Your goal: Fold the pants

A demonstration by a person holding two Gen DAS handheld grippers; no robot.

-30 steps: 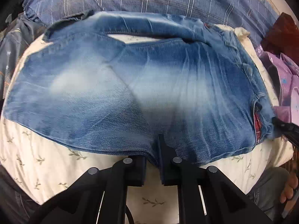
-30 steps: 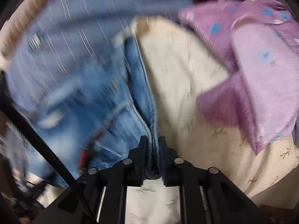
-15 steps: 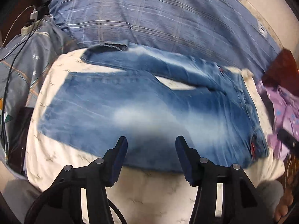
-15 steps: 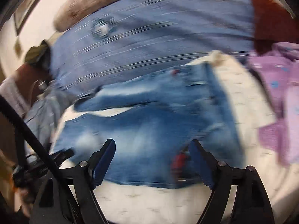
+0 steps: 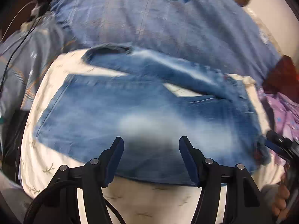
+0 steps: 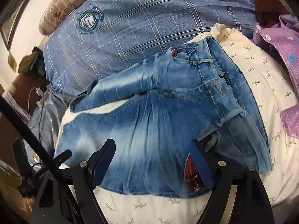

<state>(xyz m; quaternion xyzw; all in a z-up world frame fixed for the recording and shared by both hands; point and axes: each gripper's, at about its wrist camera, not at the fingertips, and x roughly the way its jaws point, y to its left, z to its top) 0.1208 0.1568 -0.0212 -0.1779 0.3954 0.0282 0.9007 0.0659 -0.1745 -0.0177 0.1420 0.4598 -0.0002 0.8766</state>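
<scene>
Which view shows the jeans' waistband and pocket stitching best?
The right wrist view: the jeans are sharp there, with waistband and pocket seams clear. The left wrist view shows the jeans blurred, the waistband end smeared at its right side.

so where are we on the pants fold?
Done: jeans lie folded short on the cream pillow, legs doubled toward the waistband. In hand: nothing; left tongs and right tongs have just been opening and hold no cloth. Left: the far leg splays off the stack, so probably squaring up or one more fold.
</scene>
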